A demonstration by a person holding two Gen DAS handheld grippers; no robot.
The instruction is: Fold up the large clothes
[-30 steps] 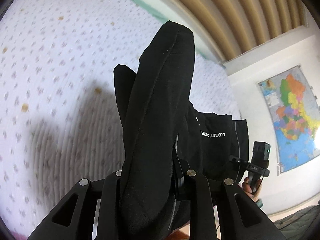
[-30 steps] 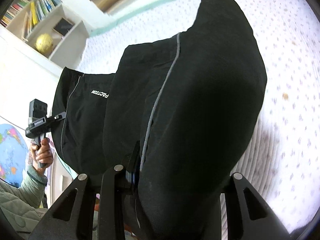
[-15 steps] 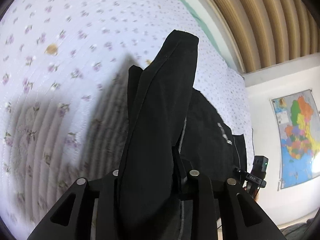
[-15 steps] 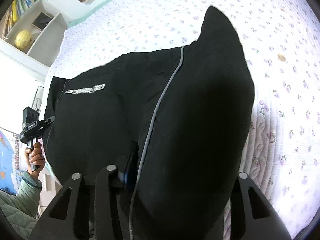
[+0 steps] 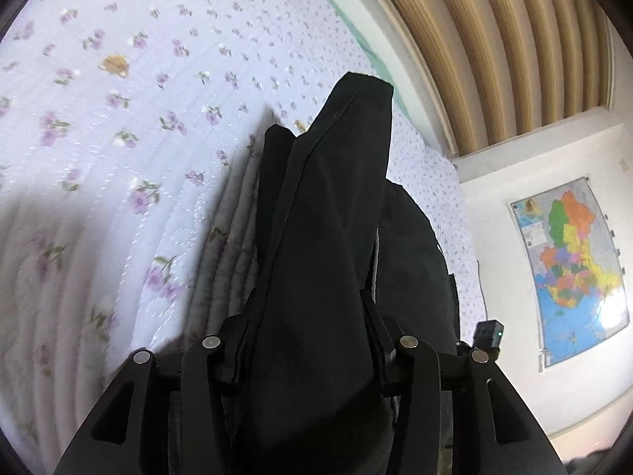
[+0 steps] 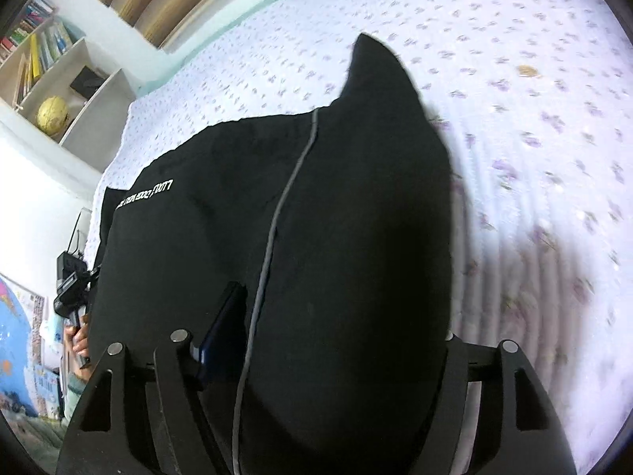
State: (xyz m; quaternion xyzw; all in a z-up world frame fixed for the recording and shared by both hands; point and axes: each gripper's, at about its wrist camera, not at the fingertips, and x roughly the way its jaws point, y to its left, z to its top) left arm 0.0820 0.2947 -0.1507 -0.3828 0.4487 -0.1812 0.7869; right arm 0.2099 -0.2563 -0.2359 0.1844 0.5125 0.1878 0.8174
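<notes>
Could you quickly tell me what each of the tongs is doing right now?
Left tongs: closed on the black garment.
Right tongs: closed on the same black garment.

Bright, soft daylight fills both views, and the floral quilt (image 5: 118,126) washes pale while a grey shadow pools on it beside the black garment (image 5: 324,261), which reads as a near-featureless dark mass. Motion blur smears the quilt's flowers toward the lower edges, strongest at the right of the right wrist view. Fisheye bending curves the slatted headboard (image 5: 494,59), dark vignette rings the corners, and glare whitens the wall map (image 5: 573,269).
</notes>
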